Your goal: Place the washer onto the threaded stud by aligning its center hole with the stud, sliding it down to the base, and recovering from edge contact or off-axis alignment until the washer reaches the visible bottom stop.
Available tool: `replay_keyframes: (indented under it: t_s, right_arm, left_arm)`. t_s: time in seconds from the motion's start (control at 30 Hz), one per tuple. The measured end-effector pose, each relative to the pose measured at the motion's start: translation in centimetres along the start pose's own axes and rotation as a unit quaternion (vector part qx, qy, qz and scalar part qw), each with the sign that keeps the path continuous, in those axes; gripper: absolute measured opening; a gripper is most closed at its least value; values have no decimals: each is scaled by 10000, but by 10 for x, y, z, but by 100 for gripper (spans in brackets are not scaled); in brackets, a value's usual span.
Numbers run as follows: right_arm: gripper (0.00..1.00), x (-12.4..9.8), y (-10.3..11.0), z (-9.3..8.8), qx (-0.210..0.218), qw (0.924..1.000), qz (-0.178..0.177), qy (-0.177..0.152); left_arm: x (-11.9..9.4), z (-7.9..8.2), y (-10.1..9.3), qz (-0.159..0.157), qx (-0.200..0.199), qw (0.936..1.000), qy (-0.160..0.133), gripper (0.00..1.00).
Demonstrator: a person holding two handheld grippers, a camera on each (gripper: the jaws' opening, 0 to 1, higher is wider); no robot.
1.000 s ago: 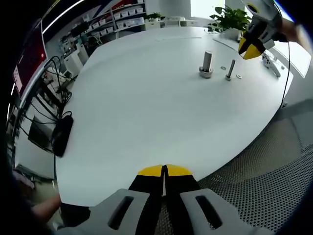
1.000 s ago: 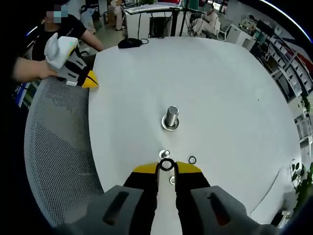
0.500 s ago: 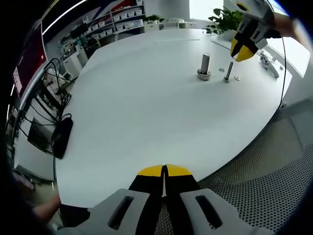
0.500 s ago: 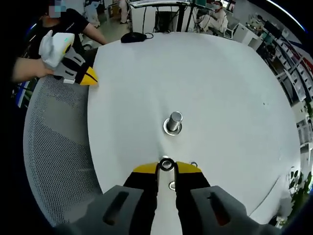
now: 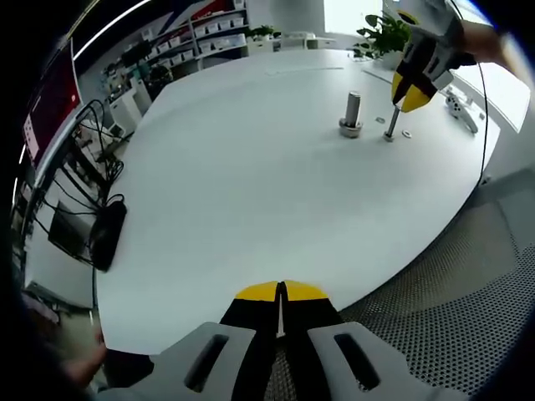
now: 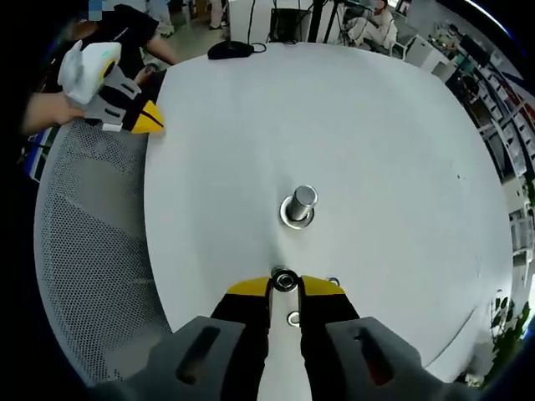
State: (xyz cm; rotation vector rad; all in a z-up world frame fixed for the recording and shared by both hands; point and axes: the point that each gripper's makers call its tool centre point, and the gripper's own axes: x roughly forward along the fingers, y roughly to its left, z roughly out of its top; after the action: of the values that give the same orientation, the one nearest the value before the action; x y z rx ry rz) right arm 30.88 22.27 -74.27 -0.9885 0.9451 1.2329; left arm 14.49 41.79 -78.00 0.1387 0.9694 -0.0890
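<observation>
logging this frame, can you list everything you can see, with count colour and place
table: one, white, rounded, under everything
threaded stud: one, thin, silver, upright on the table beside the cylinder
washer: one, dark ring, held at the right tongs' tips over the stud
metal cylinder: one, silver, upright on a round base, mid table
loose washers: at least two, silver, flat on the table near the stud
mesh chair: one, grey, at the table edge
black mouse-like object: one, far table edge
potted plant: one, green, far side
left tongs: yellow tips, closed, at the table edge
right tongs: yellow tips, closed on the washer
</observation>
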Motion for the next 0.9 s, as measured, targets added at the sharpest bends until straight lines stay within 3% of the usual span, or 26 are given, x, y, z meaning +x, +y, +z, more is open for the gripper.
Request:
replay_keyframes:
  t_s: [0.9]
  right_arm:
    - [14,41,11,-21,174,9985,301,424]
  left_arm:
    - [1,-1,4,51,-29,10000,15,0]
